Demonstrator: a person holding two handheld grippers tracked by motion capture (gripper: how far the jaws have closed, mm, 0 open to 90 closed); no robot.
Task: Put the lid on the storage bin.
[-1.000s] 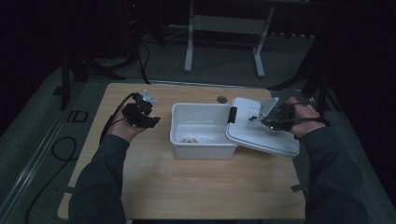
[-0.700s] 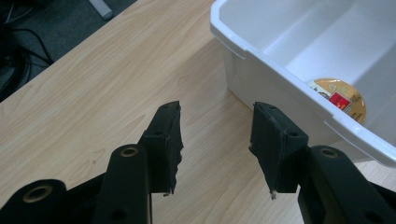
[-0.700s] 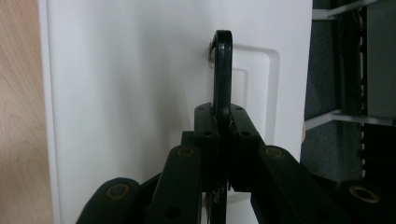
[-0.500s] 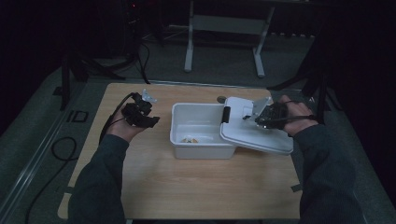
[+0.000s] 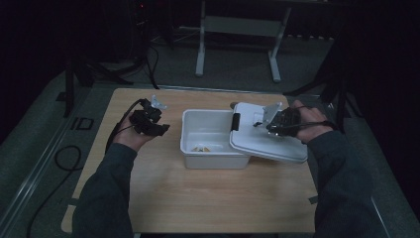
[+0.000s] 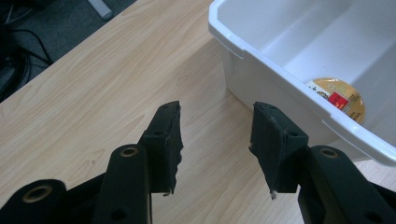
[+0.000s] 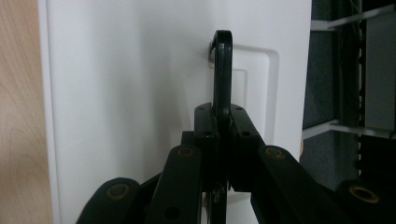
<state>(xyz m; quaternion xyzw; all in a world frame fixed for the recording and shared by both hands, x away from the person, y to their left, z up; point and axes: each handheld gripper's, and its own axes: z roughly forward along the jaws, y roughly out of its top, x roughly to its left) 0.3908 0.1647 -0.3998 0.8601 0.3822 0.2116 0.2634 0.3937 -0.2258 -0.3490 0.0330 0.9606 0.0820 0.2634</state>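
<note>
Lid handle (image 7: 222, 70) clamped btwn R gripper (image 7: 221, 116) fingers (image 7: 205, 122), upright.

- Left gripper (image 6: 217, 140): two matte black jaws, each ending in a blocky ribbed pad; flat black linkage arms with brass-coloured rivets at the pivots
- Right gripper (image 7: 222, 135): the same black jaws and linkage arms, with brass-ringed pivot holes and small dark screw holes in the pads
- Pale grey three-cornered plate on top of each gripper body, seen from the high view
- Black cable trailing from the left gripper, looping over the near left of the table edge
- Sleeves (image 5: 106, 193): long, dark grey-green, reaching to both wrists
</note>
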